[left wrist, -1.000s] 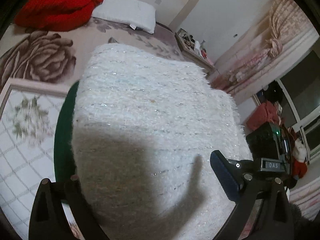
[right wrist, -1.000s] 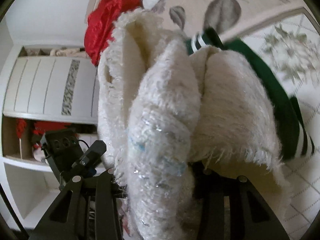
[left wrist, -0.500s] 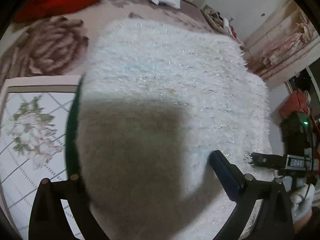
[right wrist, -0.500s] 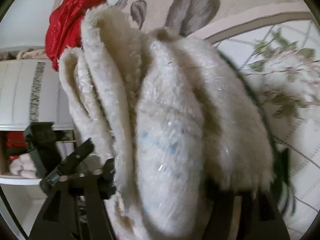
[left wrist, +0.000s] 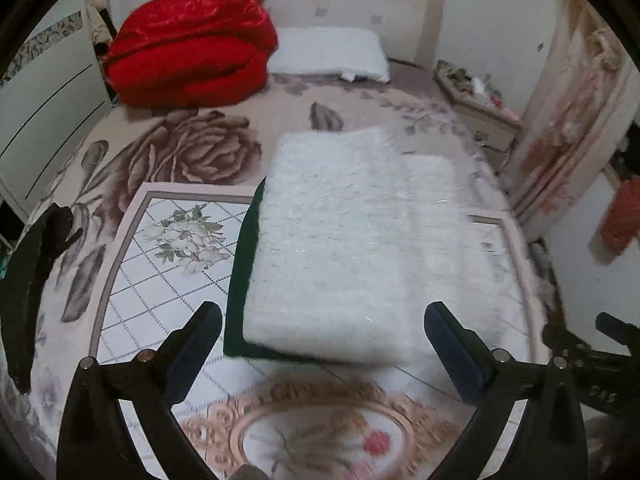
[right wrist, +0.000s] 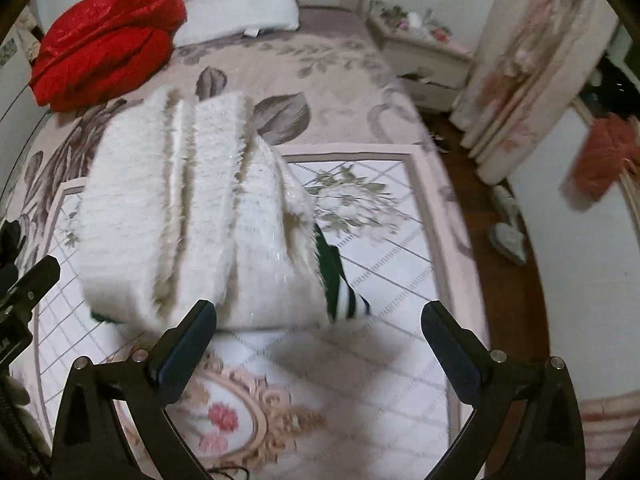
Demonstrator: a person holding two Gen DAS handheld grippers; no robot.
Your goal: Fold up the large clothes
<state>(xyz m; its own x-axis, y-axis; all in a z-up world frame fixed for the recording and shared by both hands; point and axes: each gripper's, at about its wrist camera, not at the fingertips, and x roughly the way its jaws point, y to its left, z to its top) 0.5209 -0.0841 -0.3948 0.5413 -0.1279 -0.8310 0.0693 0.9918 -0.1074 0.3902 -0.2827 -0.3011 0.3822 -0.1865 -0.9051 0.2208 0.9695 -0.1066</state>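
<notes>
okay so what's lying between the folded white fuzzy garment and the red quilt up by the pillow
Nothing: in the left wrist view, only bare rose-patterned bedspread lies between the white garment and the red quilt.

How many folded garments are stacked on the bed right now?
2: a fluffy white knit sweater folded on top, and a dark green garment with white stripes beneath it, edges showing. More could be hidden underneath.

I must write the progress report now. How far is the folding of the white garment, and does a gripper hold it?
Done: the white garment lies on the bed as a folded stack, on top of a green garment. In hand: nothing; the left gripper and the right gripper are both open, the right one's jaws having just opened off it. Left: no unfolded garment shows; perhaps only tidying the layered edges.
</notes>
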